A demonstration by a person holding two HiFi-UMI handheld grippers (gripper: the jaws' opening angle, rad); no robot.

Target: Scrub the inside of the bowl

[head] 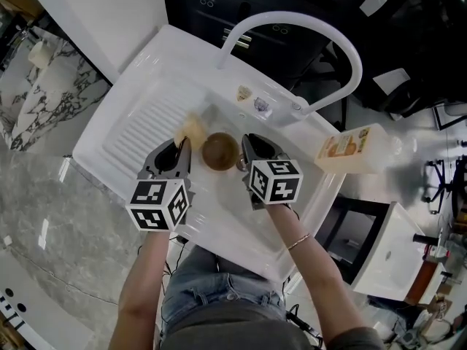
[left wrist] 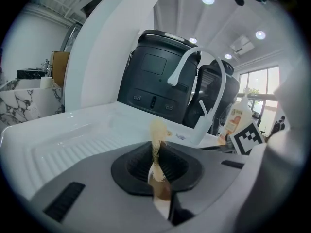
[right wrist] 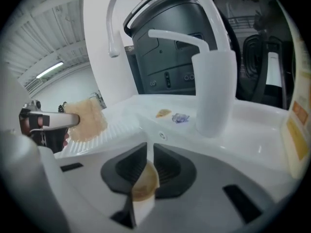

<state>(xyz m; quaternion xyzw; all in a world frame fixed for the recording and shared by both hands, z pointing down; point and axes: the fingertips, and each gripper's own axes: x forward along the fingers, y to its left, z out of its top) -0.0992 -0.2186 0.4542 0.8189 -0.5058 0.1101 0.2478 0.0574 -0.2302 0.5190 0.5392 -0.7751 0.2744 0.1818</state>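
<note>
I see the small round brown bowl over the basin of the white sink, set between my two claws. My right claw is at the bowl's right side, its jaws drawn nearly together and pinching the thin rim. My left claw is just beside the bowl's left edge, clamped on a pale yellow sponge that pokes out past its tips. The curved white tap arches behind, and an orange-labelled bottle stands on the sink's right rim.
</note>
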